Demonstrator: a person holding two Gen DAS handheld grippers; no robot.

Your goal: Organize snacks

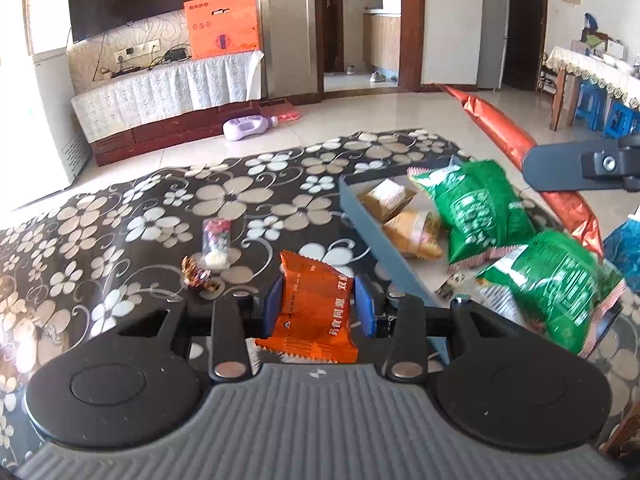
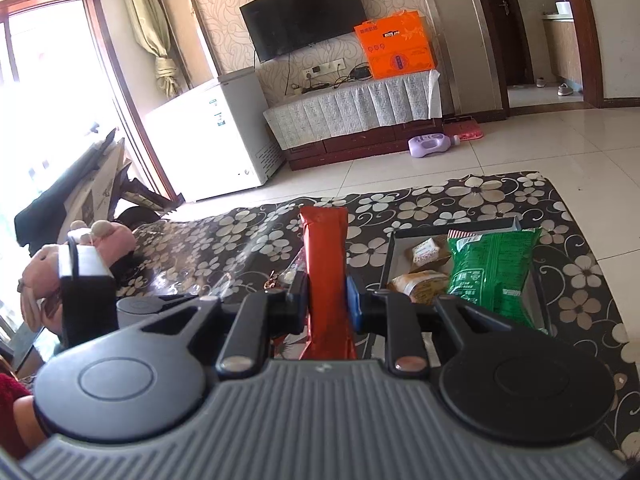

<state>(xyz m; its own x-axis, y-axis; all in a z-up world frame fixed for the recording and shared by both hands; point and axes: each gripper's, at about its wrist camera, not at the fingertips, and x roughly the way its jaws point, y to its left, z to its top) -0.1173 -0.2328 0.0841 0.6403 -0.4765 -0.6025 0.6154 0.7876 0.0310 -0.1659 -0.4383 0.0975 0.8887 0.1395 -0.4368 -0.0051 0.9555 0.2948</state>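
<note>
The left claw is gripping a small orange packet between its blue pads, holding it above the flowered counter. The right claw is clamping a long red packet near its lower end, so most of the packet is sticking out ahead of the pads. The tray is already carrying two tan packets and two green bags, which are crowding its near side. The long packet is likely to sag or catch on the green bags on the way in. Both claws are converging on one tray and may bump.
</note>
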